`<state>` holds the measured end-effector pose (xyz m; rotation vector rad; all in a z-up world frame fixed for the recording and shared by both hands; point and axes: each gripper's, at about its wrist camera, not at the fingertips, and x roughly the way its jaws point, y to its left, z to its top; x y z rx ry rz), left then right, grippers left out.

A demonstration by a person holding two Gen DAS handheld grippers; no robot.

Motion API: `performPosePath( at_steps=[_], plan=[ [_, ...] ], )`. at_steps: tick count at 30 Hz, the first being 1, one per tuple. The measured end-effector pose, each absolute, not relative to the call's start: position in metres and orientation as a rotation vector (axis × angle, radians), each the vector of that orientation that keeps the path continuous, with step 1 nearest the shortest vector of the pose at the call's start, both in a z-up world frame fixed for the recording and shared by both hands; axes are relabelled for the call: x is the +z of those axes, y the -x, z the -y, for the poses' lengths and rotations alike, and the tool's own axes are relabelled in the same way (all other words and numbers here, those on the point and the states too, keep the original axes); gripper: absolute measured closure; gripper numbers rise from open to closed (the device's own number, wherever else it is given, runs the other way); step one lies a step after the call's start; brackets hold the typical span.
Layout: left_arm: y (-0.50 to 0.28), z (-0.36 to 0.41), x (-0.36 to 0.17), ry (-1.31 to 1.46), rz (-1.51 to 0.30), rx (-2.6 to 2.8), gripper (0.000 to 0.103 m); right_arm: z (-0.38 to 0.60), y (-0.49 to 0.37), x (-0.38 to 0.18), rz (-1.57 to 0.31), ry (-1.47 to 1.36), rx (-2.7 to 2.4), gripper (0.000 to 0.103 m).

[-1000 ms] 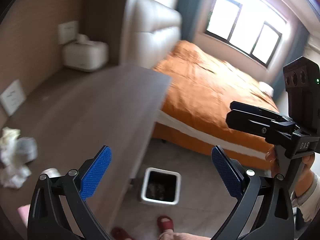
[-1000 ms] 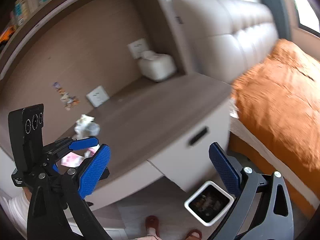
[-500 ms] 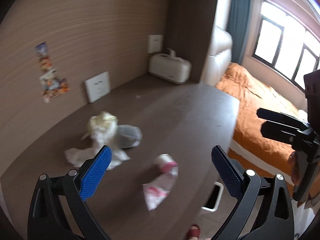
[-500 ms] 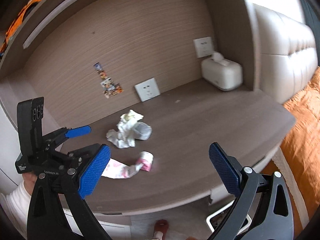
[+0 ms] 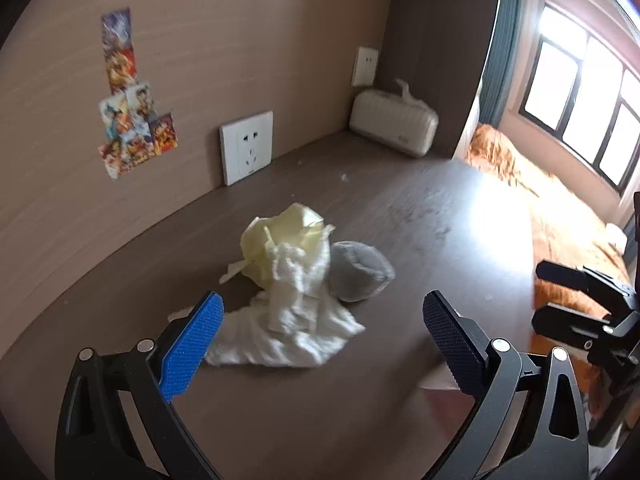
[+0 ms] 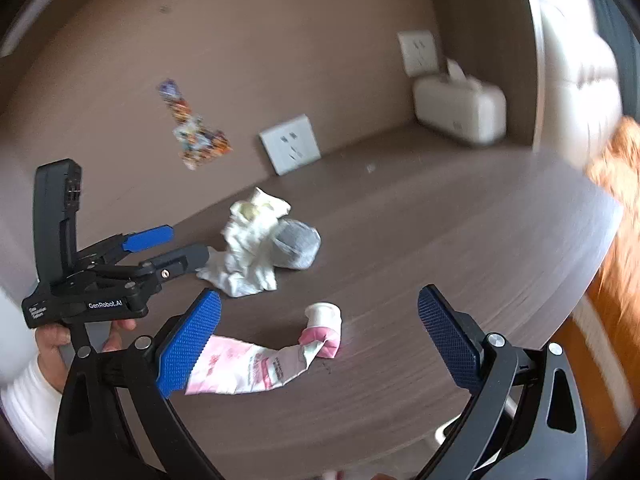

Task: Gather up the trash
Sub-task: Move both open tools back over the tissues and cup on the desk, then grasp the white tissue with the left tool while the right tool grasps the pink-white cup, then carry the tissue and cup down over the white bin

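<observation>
A heap of crumpled white tissue (image 5: 296,312) with a pale yellow wad (image 5: 280,236) and a grey wad (image 5: 358,276) lies on the brown desk (image 5: 420,208). My left gripper (image 5: 320,344) is open, just short of the heap, fingers either side of its near edge. In the right wrist view the heap (image 6: 250,252) sits mid-desk, with the left gripper (image 6: 168,248) beside it. A squeezed pink-and-white tube (image 6: 276,356) lies in front of my open right gripper (image 6: 316,344), its flat end by the left finger.
A white tissue box (image 5: 394,124) stands at the desk's back right corner. Wall sockets (image 5: 246,146) and stickers (image 5: 128,112) are on the back wall. An orange bed (image 5: 560,216) lies beyond the desk's right edge (image 6: 600,216).
Both grippers swung from the bed and floor bin towards the desk and came closer to the trash. The left gripper now frames the tissue heap; the right one frames the pink tube.
</observation>
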<state>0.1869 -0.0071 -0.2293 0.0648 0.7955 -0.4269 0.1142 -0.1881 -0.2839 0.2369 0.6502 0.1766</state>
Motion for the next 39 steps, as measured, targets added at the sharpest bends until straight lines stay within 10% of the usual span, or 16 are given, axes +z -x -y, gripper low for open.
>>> performPosePath(
  at_steps=[11, 17, 24, 39],
  plan=[
    [-0.232, -0.002, -0.291, -0.083, -0.927, -0.489, 0.005, 0.152, -0.143, -0.335, -0.734, -0.181, 0.021, 0.007],
    [-0.240, 0.002, -0.293, -0.100, -0.934, -0.484, 0.006, 0.129, -0.141, -0.337, -0.703, -0.043, -0.028, 0.052],
    [-0.233, -0.004, -0.288, -0.132, -0.916, -0.462, 0.085, 0.110, -0.133, -0.339, -0.675, 0.018, 0.004, 0.071],
    [-0.179, -0.032, -0.200, -0.063, -0.782, -0.408, 0.087, 0.116, -0.126, -0.273, -0.523, 0.028, 0.054, 0.071]
  ],
)
